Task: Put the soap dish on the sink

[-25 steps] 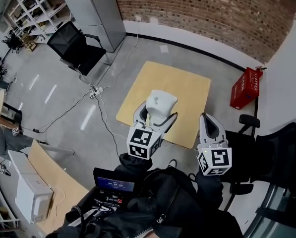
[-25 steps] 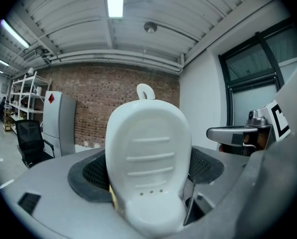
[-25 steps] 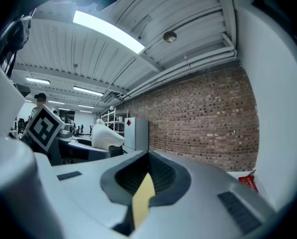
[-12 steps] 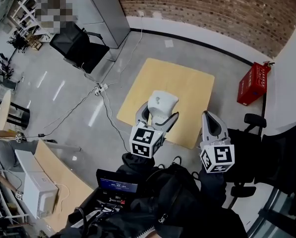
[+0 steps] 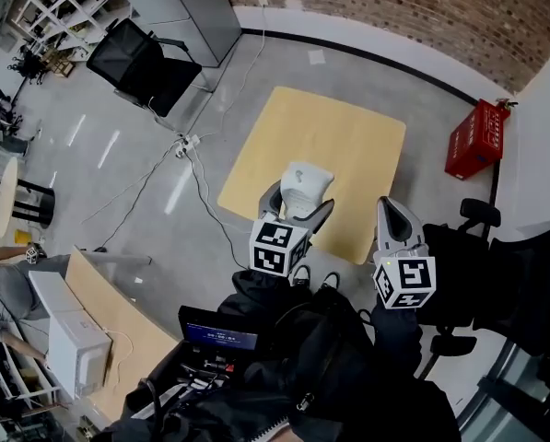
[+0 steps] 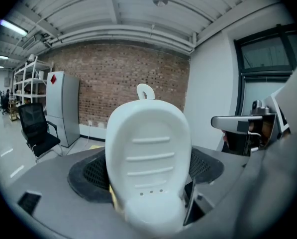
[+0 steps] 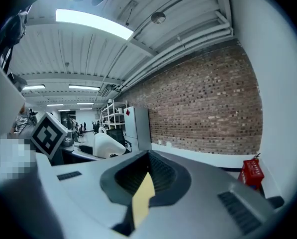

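The soap dish (image 5: pixel 304 186) is a white oval tray with ridges and small drain holes. It stands upright between the jaws of my left gripper (image 5: pixel 296 206), which is shut on its lower end. It fills the middle of the left gripper view (image 6: pixel 148 153), with its hanging loop at the top. My right gripper (image 5: pixel 392 222) is held beside it, shut, with nothing in it; only a thin slit shows between its jaws (image 7: pixel 144 195). In the right gripper view the soap dish (image 7: pixel 108 145) shows off to the left. No sink shows in any view.
A yellow wooden board (image 5: pixel 348 136) lies on the grey floor below the grippers. A red crate (image 5: pixel 475 140) stands by the brick wall. Black office chairs stand at the far left (image 5: pixel 144 65) and at the right (image 5: pixel 509 279). Cables (image 5: pixel 187 145) cross the floor, and a screen (image 5: pixel 217 335) sits near the person's body.
Both grippers keep their states, and the soap dish stays held. The left gripper has drifted a little to the right, and the head view has shifted slightly over the floor.
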Demonstrator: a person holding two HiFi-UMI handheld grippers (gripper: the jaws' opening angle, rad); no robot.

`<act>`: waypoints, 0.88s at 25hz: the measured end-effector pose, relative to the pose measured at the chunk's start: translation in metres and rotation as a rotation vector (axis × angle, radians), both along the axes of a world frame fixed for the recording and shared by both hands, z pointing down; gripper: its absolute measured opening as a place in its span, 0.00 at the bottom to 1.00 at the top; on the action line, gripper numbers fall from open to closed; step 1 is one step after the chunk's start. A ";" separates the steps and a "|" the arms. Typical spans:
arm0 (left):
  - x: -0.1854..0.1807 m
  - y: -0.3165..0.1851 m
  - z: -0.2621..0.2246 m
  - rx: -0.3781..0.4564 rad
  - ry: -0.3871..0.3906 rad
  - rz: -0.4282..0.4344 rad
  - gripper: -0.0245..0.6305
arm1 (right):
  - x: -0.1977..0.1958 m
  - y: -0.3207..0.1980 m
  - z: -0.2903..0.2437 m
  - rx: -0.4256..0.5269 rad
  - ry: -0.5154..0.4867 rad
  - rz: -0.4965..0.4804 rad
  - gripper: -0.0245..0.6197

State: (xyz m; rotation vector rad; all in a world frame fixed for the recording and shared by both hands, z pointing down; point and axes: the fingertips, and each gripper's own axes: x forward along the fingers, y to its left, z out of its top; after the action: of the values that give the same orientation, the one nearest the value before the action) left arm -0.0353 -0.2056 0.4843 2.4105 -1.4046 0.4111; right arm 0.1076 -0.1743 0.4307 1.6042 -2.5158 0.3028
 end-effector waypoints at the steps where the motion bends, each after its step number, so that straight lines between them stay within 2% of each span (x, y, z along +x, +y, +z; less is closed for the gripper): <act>1: -0.002 -0.001 0.008 -0.023 0.008 -0.001 0.74 | -0.002 0.000 0.004 -0.011 0.004 0.002 0.05; 4: -0.006 -0.004 0.034 -0.090 0.019 0.001 0.74 | -0.005 -0.001 0.014 -0.039 0.013 0.010 0.05; 10: -0.013 -0.002 0.098 -0.210 -0.051 0.021 0.74 | -0.010 -0.003 0.043 -0.114 0.023 0.018 0.05; 22: -0.024 -0.011 0.202 -0.414 -0.126 0.043 0.74 | -0.017 -0.014 0.130 -0.322 0.000 0.039 0.05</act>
State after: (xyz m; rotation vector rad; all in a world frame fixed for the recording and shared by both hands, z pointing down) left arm -0.0598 -0.2164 0.6863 2.1085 -1.1771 0.7918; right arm 0.0903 -0.1886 0.5612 1.5239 -2.2917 0.6734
